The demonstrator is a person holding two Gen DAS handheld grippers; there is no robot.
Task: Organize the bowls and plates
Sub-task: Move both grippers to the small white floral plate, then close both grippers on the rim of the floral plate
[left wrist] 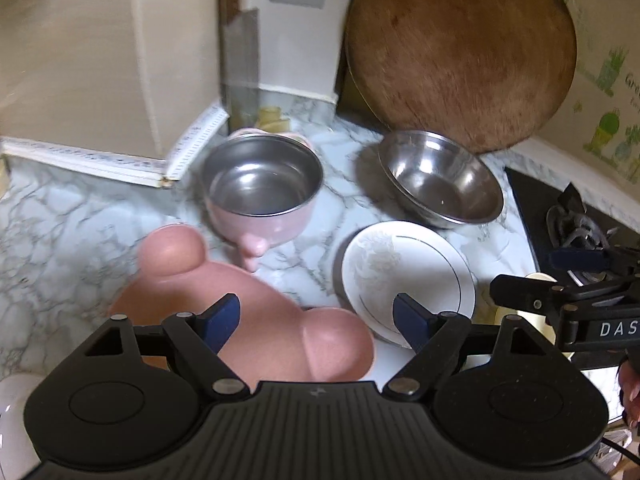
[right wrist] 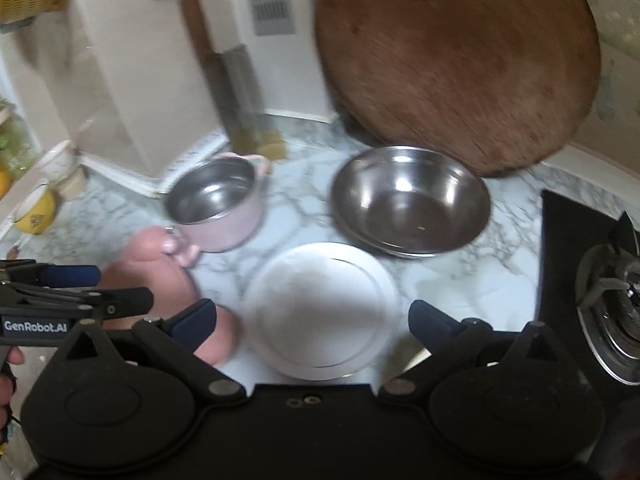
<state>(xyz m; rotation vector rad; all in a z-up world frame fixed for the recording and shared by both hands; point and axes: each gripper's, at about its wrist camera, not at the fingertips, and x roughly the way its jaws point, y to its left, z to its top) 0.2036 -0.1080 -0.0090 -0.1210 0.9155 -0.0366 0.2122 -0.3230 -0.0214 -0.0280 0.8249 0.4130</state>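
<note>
On the marble counter (left wrist: 80,216) lie a pink mouse-shaped plate (left wrist: 264,340), a white plate (left wrist: 408,276), a pink-sided steel bowl with handles (left wrist: 260,188) and a plain steel bowl (left wrist: 440,176). My left gripper (left wrist: 318,320) is open, its fingers over the pink plate's right part, holding nothing. My right gripper (right wrist: 312,320) is open just above the near side of the white plate (right wrist: 320,304), holding nothing. In the right wrist view the pink plate (right wrist: 160,280), the pink-sided bowl (right wrist: 218,204) and the steel bowl (right wrist: 412,204) also show.
A round wooden cutting board (left wrist: 460,48) leans on the back wall. A cleaver (left wrist: 240,64) stands in the corner. A gas hob (right wrist: 592,280) is at the right. Cups (right wrist: 36,212) stand at the far left.
</note>
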